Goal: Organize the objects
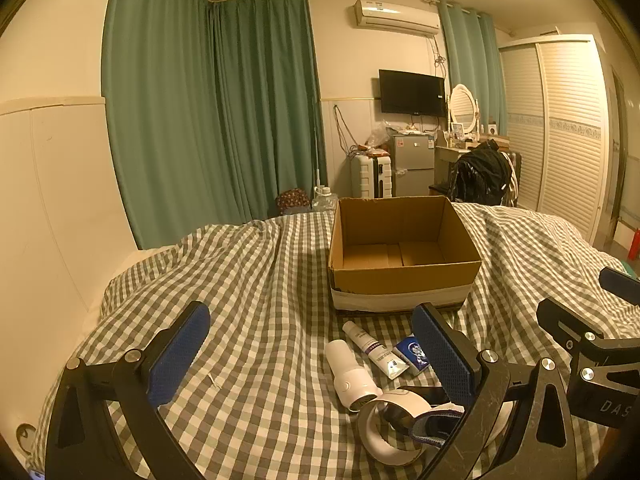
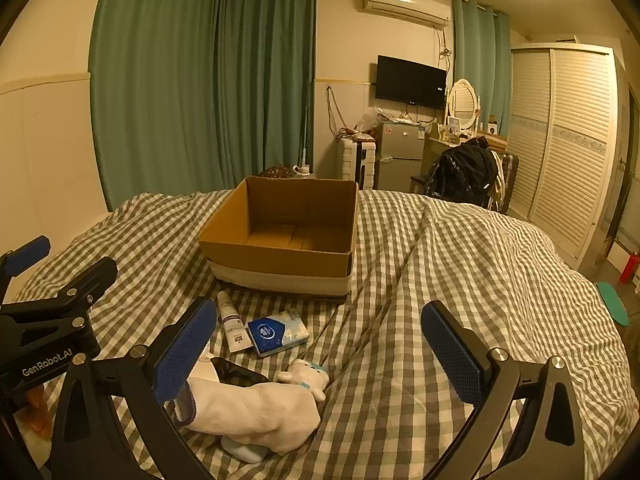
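Box (image 2: 280, 256) brown cardboard, open-topped, apparently empty

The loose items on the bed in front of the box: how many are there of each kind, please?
Tube: 1
Tissue pack: 1
White bottle-like device: 1
Tape roll: 1
Sock: 1
Small white figure: 1
Black object: 1
Total: 7, all outside the cardboard box.

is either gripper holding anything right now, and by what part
Nothing is held. The left gripper and right gripper are both open above the bed.
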Demonstrator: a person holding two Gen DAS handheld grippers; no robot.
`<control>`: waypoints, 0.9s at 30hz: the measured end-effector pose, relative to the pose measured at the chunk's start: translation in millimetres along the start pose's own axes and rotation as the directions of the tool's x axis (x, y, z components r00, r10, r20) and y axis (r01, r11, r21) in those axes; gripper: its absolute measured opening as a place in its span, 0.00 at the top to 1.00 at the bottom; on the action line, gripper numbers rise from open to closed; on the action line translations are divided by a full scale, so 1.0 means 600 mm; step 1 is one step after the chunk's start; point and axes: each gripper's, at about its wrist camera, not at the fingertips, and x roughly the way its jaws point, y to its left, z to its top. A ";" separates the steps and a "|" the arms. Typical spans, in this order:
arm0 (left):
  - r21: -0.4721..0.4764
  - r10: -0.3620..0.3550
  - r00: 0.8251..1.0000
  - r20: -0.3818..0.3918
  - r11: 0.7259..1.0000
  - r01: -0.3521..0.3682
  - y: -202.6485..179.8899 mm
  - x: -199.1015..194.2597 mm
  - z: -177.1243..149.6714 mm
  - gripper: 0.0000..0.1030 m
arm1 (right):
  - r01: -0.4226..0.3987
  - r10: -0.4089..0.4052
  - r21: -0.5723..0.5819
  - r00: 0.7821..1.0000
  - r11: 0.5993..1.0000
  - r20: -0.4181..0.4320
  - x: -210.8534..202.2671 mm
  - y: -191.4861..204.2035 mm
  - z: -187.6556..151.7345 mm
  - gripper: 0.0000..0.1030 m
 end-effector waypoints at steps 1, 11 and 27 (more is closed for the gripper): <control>-0.001 -0.001 1.000 0.000 1.000 0.001 -0.001 0.000 0.000 0.00 | -0.001 0.001 0.000 1.000 1.000 0.000 -0.001 0.003 -0.001 0.00; 0.003 0.003 1.000 -0.003 1.000 -0.003 0.000 -0.002 0.002 0.00 | -0.009 0.009 0.000 1.000 1.000 -0.007 -0.002 -0.001 0.002 0.00; 0.010 0.004 1.000 -0.009 1.000 -0.004 -0.001 -0.001 0.003 0.00 | -0.010 0.010 0.000 1.000 1.000 -0.008 -0.003 0.000 0.001 0.00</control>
